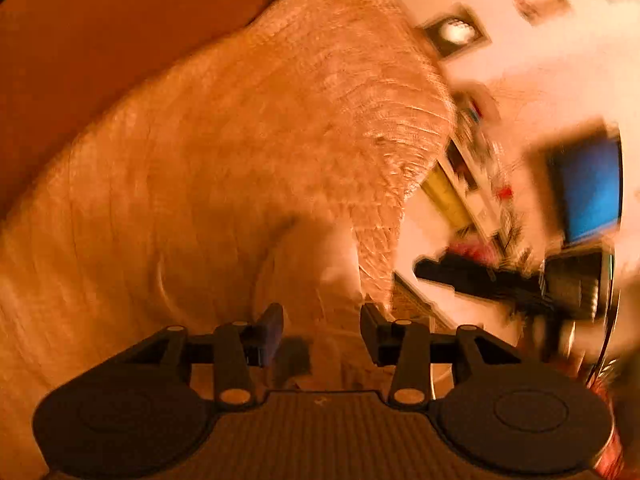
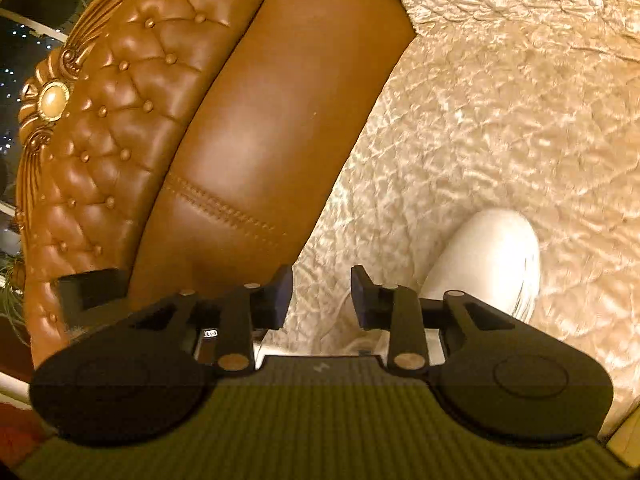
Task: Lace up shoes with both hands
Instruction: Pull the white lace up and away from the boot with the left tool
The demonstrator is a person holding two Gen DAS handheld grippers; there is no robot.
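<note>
A white shoe (image 2: 486,258) lies on the cream quilted cover (image 2: 500,120), its toe pointing up and right in the right wrist view. My right gripper (image 2: 322,292) hovers open just left of the shoe, nothing between its fingers. A pale strand, perhaps a lace (image 2: 354,344), shows below the right finger; I cannot tell for sure. The left wrist view is blurred. My left gripper (image 1: 322,330) stands open over the same cover (image 1: 224,152), and a pale rounded shape (image 1: 316,276), possibly the shoe, sits just beyond its fingers.
A brown tufted leather sofa arm (image 2: 132,120) and smooth leather cushion (image 2: 272,120) border the cover on the left. A dark window (image 2: 28,20) lies beyond. In the left wrist view a blurred room shows at right, with a blue screen (image 1: 590,188) and a ceiling light (image 1: 456,32).
</note>
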